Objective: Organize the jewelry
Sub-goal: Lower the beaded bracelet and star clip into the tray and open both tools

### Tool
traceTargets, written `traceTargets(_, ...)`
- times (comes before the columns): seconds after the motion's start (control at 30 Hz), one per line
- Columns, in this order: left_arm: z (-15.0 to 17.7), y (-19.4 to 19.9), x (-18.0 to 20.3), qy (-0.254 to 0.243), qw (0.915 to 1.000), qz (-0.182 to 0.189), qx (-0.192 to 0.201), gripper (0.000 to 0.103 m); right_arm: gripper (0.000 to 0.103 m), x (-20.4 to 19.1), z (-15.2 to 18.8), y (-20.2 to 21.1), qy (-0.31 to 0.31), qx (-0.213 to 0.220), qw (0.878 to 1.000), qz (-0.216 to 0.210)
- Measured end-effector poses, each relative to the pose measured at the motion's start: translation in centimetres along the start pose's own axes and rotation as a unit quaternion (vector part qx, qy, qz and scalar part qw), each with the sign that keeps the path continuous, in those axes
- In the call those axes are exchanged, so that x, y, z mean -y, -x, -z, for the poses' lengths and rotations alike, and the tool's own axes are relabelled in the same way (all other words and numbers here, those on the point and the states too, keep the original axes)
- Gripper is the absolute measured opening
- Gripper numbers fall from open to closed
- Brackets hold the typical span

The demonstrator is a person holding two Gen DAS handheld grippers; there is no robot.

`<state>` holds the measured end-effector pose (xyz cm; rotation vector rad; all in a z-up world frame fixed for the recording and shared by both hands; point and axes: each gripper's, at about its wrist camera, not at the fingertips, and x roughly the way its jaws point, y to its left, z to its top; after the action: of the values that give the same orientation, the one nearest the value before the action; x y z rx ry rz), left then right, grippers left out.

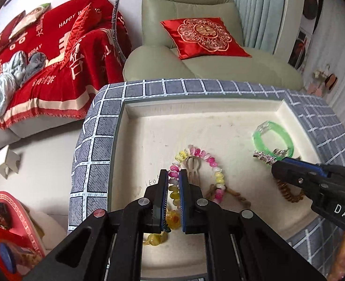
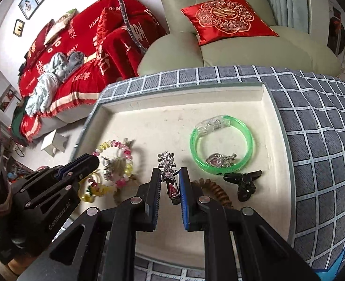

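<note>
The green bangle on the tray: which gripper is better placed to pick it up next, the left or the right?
Probably the right. The green bangle lies just beyond the right gripper, though that gripper holds a star hair clip. The left gripper is across the tray, shut on a bead bracelet.

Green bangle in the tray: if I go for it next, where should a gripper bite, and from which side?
Probably the plain green arc of the bangle on its right side, coming from above with one finger inside the ring and one outside. It lies flat in the tray; the clear clasp sits at its far-left rim, and a heart charm lies near the inside front.
</note>
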<state>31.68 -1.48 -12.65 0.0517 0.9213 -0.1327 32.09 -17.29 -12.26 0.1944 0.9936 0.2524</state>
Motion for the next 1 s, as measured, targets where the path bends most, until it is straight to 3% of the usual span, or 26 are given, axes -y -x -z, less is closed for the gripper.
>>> traceTargets(0.43,0.8,-0.8,0.9,-0.021,0.9996,-0.017,-0.008,0.025,0.018,0.2,0.5,-1.8,0.002,-0.020,1.000,0.007)
traceTargets(0.47,0.8,-0.8,0.9,-0.020,0.9996,-0.017,-0.009,0.025,0.022,0.2,0.5,-1.8,0.001,-0.021,1.000,0.003)
traceTargets(0.57,0.8,-0.8,0.9,-0.019,0.9996,-0.016,-0.010,0.025,0.060,0.1,0.6,-1.5,-0.002,-0.015,1.000,-0.002)
traceTargets(0.6,0.8,-0.8,0.9,-0.018,0.9997,-0.016,-0.009,0.025,0.064,0.0,0.6,-1.3,-0.003,-0.012,1.000,-0.004)
traceTargets(1.0,1.0,0.1,0.9,-0.002,0.9999,-0.017,0.001,0.025,0.072,0.9,1.3,4.3,-0.033,0.029,0.999,-0.022)
